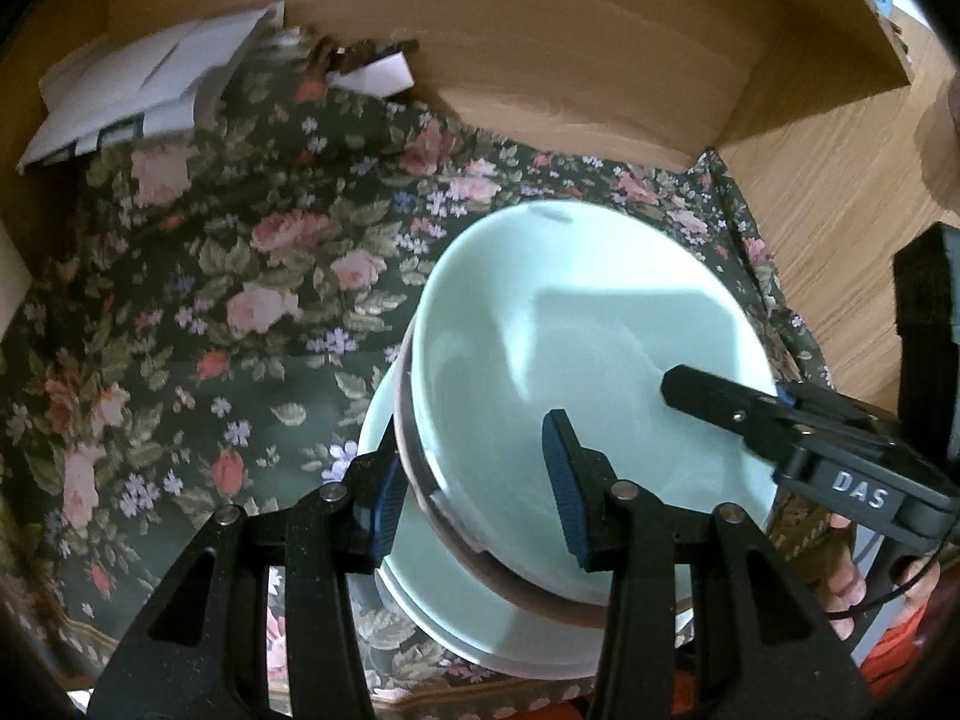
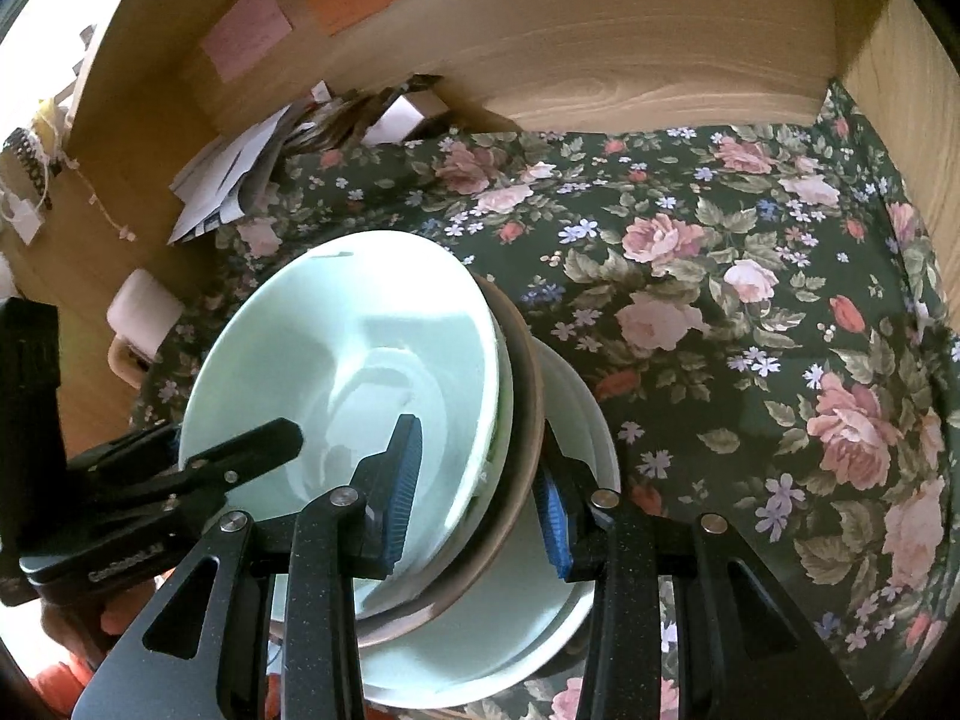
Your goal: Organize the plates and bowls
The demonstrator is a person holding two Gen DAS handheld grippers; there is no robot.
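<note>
A pale green bowl (image 1: 594,348) sits nested in a brown-rimmed bowl (image 1: 420,480), both tilted over a pale green plate (image 1: 432,594) on the floral cloth. My left gripper (image 1: 474,498) straddles the stacked bowls' left rim, one finger inside and one outside. My right gripper (image 2: 480,498) straddles the right rim of the same bowls (image 2: 336,372); the brown rim (image 2: 528,396) and the plate (image 2: 510,618) show there. The right gripper also shows in the left wrist view (image 1: 708,396). The left gripper shows in the right wrist view (image 2: 258,438). The jaws stand closed to the rim's width.
A floral cloth (image 2: 750,300) covers the table inside a wooden alcove with back wall (image 2: 600,60) and side walls. Loose white papers (image 1: 144,84) and clutter lie at the back left corner. A white roll (image 2: 144,306) stands at the left.
</note>
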